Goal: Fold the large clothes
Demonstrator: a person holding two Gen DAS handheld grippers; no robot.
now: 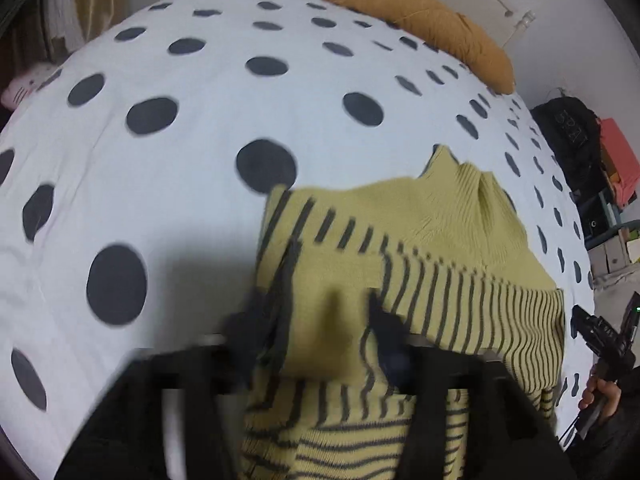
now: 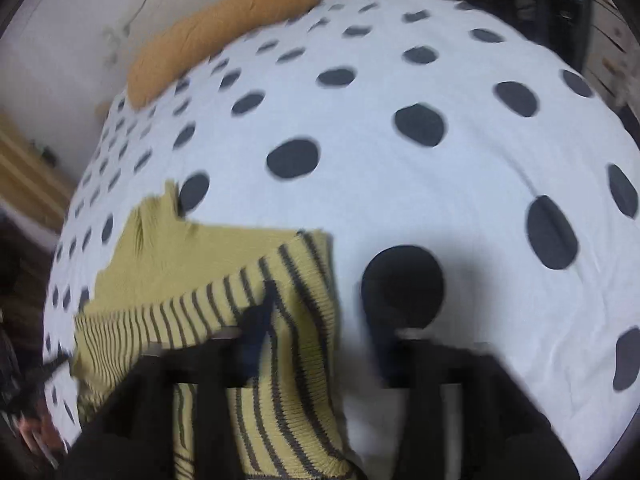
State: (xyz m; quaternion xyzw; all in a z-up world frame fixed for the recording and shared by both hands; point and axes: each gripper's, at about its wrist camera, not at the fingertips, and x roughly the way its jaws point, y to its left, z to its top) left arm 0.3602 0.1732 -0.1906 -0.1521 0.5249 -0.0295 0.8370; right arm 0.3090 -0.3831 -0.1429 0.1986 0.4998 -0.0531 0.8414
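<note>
We see the yellow striped sweater [image 1: 420, 248] lying folded on the polka-dot bed [image 1: 160, 160]. Our left claw [image 1: 320, 332] hangs spread above it, pinching nothing. Our right claw [image 2: 320, 320] is spread too, one finger [image 2: 256, 328] over the sweater's edge.

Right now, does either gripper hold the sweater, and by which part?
Neither does. Both the left gripper and the right gripper stand open above the folded sweater.
</note>
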